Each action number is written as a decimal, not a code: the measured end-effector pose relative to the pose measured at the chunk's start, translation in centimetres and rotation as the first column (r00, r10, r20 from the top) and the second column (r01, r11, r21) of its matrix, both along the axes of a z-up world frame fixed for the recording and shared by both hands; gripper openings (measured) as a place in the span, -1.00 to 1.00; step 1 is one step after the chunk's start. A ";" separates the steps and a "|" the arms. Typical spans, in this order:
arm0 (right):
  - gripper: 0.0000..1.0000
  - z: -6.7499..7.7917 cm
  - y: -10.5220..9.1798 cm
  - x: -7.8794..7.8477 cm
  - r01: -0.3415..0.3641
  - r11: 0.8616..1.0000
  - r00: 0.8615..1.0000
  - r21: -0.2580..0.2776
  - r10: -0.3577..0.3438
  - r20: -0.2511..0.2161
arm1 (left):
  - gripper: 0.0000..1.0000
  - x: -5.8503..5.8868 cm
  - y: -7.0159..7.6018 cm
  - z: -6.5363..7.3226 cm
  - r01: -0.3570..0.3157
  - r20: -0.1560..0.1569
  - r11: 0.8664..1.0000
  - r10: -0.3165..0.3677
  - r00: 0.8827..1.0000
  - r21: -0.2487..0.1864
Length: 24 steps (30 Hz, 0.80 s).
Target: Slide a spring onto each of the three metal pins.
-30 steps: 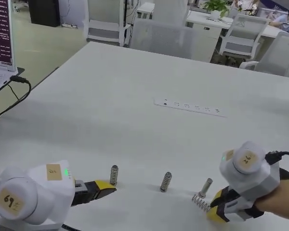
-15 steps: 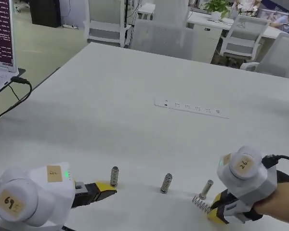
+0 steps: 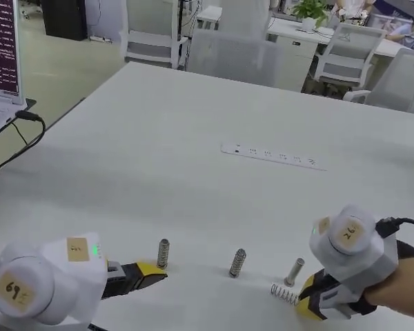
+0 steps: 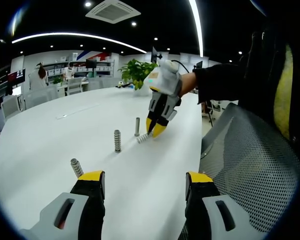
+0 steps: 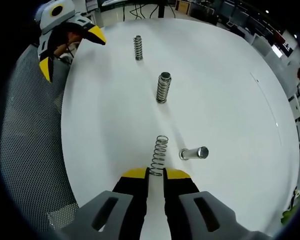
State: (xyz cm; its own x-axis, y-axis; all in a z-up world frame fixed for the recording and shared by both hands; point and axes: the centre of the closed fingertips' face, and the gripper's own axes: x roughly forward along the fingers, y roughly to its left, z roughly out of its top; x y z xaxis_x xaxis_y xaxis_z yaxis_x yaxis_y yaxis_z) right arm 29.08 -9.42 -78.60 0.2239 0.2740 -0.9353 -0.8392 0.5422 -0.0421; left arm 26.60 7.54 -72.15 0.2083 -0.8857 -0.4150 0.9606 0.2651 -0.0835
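Note:
Three metal pins stand in a row near the white table's (image 3: 193,158) front edge. The left pin (image 3: 163,253) (image 5: 138,47) and the middle pin (image 3: 238,262) (image 5: 163,87) each carry a spring. The right pin (image 3: 294,272) (image 5: 194,153) (image 4: 137,126) is bare. My right gripper (image 3: 302,303) (image 5: 156,173) is shut on one end of a loose spring (image 3: 283,294) (image 5: 160,151). That spring points out just left of the bare pin, low over the table. My left gripper (image 3: 148,274) (image 4: 146,180) is open and holds nothing, just left of the left pin.
A white power strip (image 3: 272,154) lies mid-table beyond the pins. A laptop (image 3: 0,62) and its black cable (image 3: 27,131) sit at the far left edge. Office chairs (image 3: 345,55) stand past the far side. A grey mesh chair (image 4: 250,165) is close by the table's near edge.
My right gripper has shifted slightly left and nearer with the spring, whose free end now sits a bit clear of the bare pin's base. The left gripper has stayed put.

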 end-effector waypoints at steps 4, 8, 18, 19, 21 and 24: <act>-0.82 0.6 0.6 -0.5 -0.019 1.000 1.000 0.007 0.019 -0.009 | 0.21 0.1 0.0 0.0 -0.001 0.001 1.000 0.001 1.000 -0.004; -0.83 1.1 1.1 -0.8 -0.037 0.999 0.999 0.015 0.037 -0.017 | 0.20 0.0 0.0 0.0 0.001 0.002 1.000 -0.001 1.000 -0.005; -0.83 2.8 3.0 -1.7 -0.072 0.995 0.997 0.064 0.073 -0.027 | 0.14 0.0 0.0 0.1 0.004 0.007 1.000 -0.004 1.000 -0.009; -0.83 3.1 3.4 -1.9 -0.080 0.994 0.996 0.076 0.082 -0.027 | 0.14 0.0 0.0 0.2 0.005 0.008 1.000 -0.005 1.000 -0.011; -0.83 3.9 4.3 -2.2 -0.091 0.990 0.995 0.107 0.094 -0.025 | 0.14 0.0 -0.1 0.2 0.005 0.007 1.000 -0.004 1.000 -0.013; -0.83 4.9 5.4 -2.4 -0.114 0.983 0.993 0.142 0.117 -0.019 | 0.12 -0.1 -0.1 0.2 0.008 0.009 1.000 -0.008 1.000 -0.013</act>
